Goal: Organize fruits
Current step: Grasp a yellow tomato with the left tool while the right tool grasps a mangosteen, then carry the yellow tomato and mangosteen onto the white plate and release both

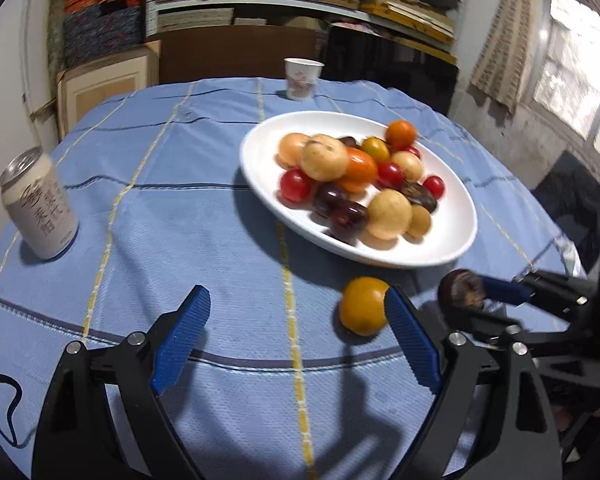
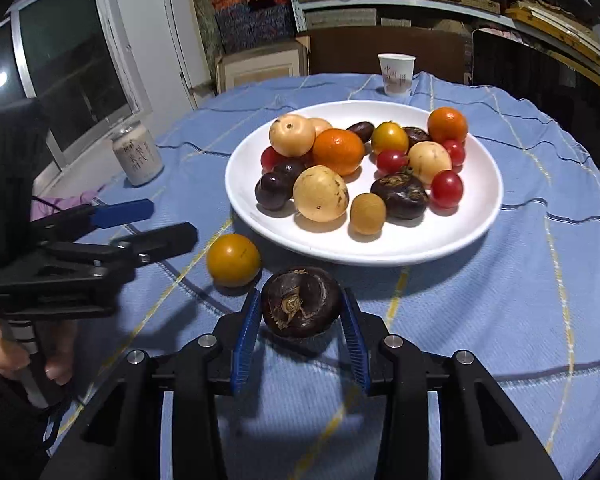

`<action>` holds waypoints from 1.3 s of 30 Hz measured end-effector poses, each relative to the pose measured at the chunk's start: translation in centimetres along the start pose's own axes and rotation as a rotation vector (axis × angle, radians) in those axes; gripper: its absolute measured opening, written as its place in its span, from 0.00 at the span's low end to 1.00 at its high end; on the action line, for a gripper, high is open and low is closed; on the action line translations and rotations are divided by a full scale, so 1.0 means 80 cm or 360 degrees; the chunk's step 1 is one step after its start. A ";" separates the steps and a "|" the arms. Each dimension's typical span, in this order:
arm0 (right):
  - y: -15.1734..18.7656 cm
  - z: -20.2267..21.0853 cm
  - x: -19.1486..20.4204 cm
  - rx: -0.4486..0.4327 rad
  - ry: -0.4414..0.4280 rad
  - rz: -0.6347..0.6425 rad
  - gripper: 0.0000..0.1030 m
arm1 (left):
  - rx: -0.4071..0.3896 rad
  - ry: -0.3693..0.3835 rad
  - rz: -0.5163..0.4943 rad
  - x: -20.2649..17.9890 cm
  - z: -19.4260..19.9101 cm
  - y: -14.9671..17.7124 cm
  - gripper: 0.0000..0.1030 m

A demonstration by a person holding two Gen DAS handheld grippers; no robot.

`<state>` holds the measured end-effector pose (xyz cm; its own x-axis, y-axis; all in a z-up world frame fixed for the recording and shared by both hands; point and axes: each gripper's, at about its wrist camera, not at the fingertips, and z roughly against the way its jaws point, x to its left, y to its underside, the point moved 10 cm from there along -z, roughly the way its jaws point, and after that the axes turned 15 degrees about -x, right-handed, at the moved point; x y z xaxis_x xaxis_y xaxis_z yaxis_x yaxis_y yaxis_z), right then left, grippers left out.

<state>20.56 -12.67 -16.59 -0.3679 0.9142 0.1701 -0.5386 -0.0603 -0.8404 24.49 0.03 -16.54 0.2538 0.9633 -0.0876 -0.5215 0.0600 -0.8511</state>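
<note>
the right gripper (image 2: 302, 312) clasps a dark water chestnut (image 2: 300, 300) just short of the white plate (image 2: 476, 208) straight ahead — the left gripper (image 1: 296, 316), spread and empty, has the yellow tomato (image 1: 362, 306) at its right finger.

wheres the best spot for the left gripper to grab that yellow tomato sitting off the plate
Grip the yellow tomato across its widest middle, coming from the near side, low over the tablecloth. It is round and smooth, so off-centre pads would likely slip. The left gripper is open; its right finger already sits beside the tomato.
</note>
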 end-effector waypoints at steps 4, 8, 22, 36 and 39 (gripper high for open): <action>0.008 0.026 -0.020 -0.0058 0.0009 -0.0064 0.40 | 0.0050 -0.0019 -0.0175 -0.029 -0.012 0.012 0.84; 0.006 0.034 -0.041 -0.0095 -0.0022 -0.0231 0.40 | 0.0083 -0.0029 -0.0260 -0.045 -0.024 0.017 0.83; 0.008 0.030 -0.043 -0.0090 -0.0074 -0.0286 0.40 | 0.0132 0.0059 -0.0275 -0.060 -0.032 0.031 0.36; -0.001 0.042 -0.044 -0.0132 -0.0018 -0.0218 0.40 | 0.0017 0.0030 -0.0224 -0.056 -0.003 0.006 0.36; -0.019 0.051 -0.040 -0.0162 -0.0017 -0.0164 0.40 | 0.0000 0.0007 -0.0206 -0.055 0.001 -0.006 0.36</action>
<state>19.47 -17.13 -13.79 -0.3230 0.9090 0.2633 -0.4947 0.0751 -0.8658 23.56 -4.19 -15.74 0.3225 0.9463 0.0209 -0.4842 0.1840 -0.8554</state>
